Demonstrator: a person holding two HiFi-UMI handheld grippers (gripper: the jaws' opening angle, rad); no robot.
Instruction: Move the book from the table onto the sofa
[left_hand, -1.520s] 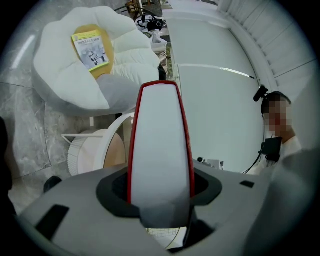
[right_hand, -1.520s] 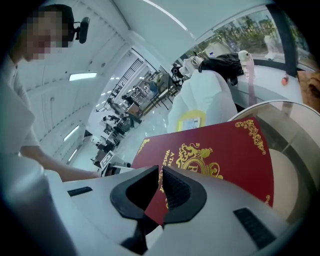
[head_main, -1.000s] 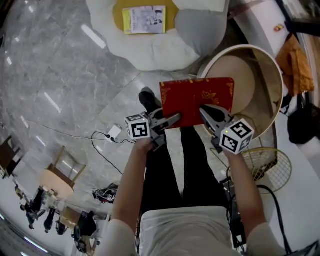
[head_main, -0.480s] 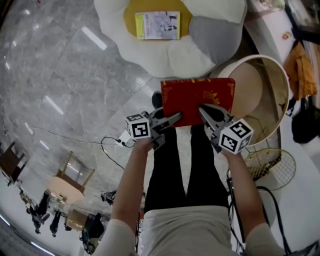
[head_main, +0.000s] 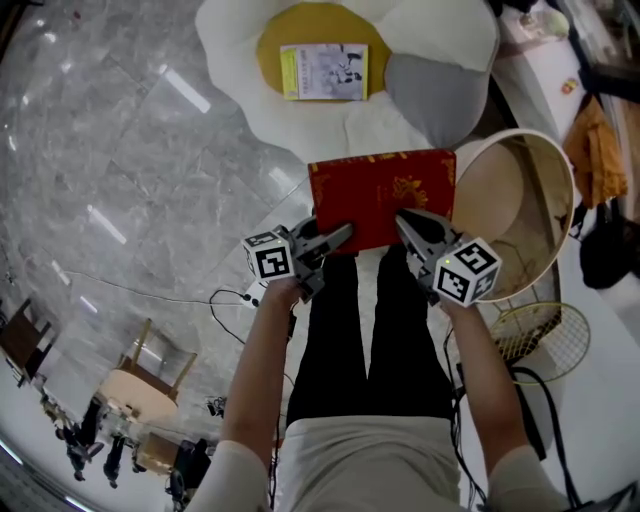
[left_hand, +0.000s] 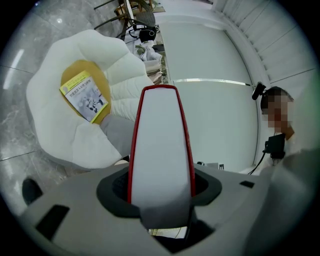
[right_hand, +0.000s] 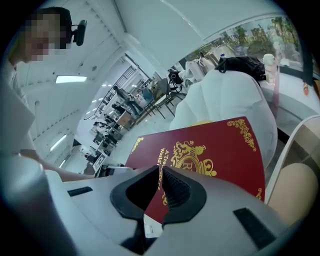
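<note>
The book (head_main: 380, 195) is in the air in front of you, carried by both grippers. It hangs over your legs, short of the sofa (head_main: 440, 30) and just left of the round counter (head_main: 560, 200). It lies flat with the red cover up and its long axis running across you, left to right.

Your left gripper (head_main: 340, 235) has its fingers clamped on the near left corner. In the left gripper view the white page block, edged in red, stands between them. Your right gripper (head_main: 405, 222) has its fingers clamped on the near edge further right, one above the cover and one below.

Both your forearms reach forward side by side. The left gripper lies about level and the right one tilts down onto the cover.

The cover carries gold corner ornaments and a gold crest. The gold writing starts "A Tre" and "World", and a finger hides the rest.

A yellow-edged booklet (head_main: 323, 71) lies on the sofa's yellow centre, and its print is too small to read. A grey cushion (head_main: 440, 90) sits to its right.
</note>
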